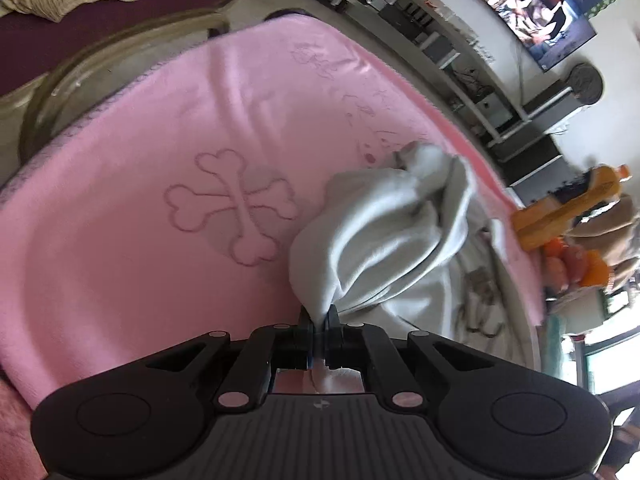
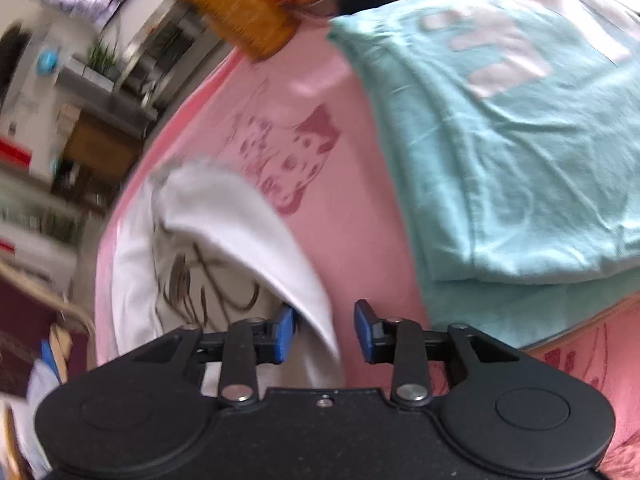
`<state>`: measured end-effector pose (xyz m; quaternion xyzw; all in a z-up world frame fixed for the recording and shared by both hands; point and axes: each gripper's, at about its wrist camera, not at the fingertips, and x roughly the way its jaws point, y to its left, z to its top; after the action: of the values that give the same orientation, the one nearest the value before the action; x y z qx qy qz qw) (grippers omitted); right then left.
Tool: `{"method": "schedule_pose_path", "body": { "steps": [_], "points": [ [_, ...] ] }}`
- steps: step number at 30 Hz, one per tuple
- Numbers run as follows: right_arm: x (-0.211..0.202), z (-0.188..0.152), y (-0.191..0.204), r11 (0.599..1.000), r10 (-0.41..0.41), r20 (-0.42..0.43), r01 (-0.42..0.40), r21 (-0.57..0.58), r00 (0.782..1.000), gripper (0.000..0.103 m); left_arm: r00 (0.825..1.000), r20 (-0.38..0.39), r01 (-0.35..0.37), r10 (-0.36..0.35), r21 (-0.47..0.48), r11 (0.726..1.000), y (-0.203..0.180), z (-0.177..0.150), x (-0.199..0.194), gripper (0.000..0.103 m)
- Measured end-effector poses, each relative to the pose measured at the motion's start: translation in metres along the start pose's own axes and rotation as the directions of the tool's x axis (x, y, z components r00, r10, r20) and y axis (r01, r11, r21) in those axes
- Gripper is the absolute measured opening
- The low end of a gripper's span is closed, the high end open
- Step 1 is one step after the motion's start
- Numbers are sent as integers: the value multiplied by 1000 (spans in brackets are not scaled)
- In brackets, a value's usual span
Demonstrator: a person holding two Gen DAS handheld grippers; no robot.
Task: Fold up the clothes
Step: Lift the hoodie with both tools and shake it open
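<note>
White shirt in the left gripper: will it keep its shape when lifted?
Probably not. The white shirt bunches and droops from the shut left gripper, so likely floppy and light. It may drag across the pink towel.

A home living room: wall television (image 1: 532,4), media shelving (image 1: 452,52), pink blanket (image 1: 168,208) underneath.

- The white garment (image 1: 384,232) lies on the blanket (image 1: 140,208), toward its right side in the left wrist view, with a bunched part of it raised above the rest.
- The left gripper (image 1: 319,322) sits at the garment's near end, cloth between its jaws.
- The right gripper (image 2: 324,332) straddles the garment's (image 2: 224,240) near edge.
- The folded garment (image 2: 500,152) lies on the blanket (image 2: 360,184), right of the white garment and apart from it.
</note>
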<state>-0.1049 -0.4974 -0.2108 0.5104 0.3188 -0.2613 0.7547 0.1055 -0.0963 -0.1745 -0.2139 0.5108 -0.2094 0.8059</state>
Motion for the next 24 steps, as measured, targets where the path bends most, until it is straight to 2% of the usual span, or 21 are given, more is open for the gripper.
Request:
{"method": "schedule_pose_path", "body": {
  "steps": [1,2,5,8,10,12,14,15,16,17,19,20,21,24],
  "points": [
    [-2,2,-6,999,19,21,-20,43,1000,14,1000,-2,-11,11,-4,1000,3,-1,1,3],
    [-2,3,-11,997,31,33,-33,73,999,2,1000,-5,-21,21,-7,1000,6,-2,1,3],
    [-8,2,-12,995,44,74,-50,82,996,2,1000,7,-17,17,-9,1000,8,-3,-8,3],
    [-25,0,-14,979,153,115,-167,118,981,2,1000,29,8,-8,-6,1000,4,-1,-24,2],
    [-36,-2,-20,936,262,111,-281,213,959,2,998,41,39,-38,-25,999,-3,12,-35,2],
    [-48,-2,-20,877,354,116,-372,304,928,2,995,59,88,-85,-41,995,-14,27,-49,2],
    [-70,4,3,864,401,127,-421,276,907,2,980,129,153,-152,0,988,-38,47,-81,2],
    [-81,7,16,861,422,131,-442,250,897,2,966,179,185,-187,30,982,-50,56,-103,2],
    [-96,11,31,857,446,144,-467,216,884,2,948,228,215,-223,61,975,-62,64,-125,2],
    [-117,15,45,849,475,170,-500,170,863,2,921,279,258,-272,87,962,-72,72,-152,2],
    [-164,22,73,818,542,238,-571,74,806,2,853,376,334,-361,138,932,-87,80,-202,2],
    [-191,23,84,800,570,284,-600,23,771,2,809,431,361,-399,170,917,-92,79,-229,2],
    [-218,21,93,780,597,337,-624,-35,728,2,760,484,385,-434,203,900,-97,78,-256,2],
    [-297,9,116,707,684,462,-669,-228,565,2,629,576,443,-522,286,850,-114,67,-318,2]
  ]
}}
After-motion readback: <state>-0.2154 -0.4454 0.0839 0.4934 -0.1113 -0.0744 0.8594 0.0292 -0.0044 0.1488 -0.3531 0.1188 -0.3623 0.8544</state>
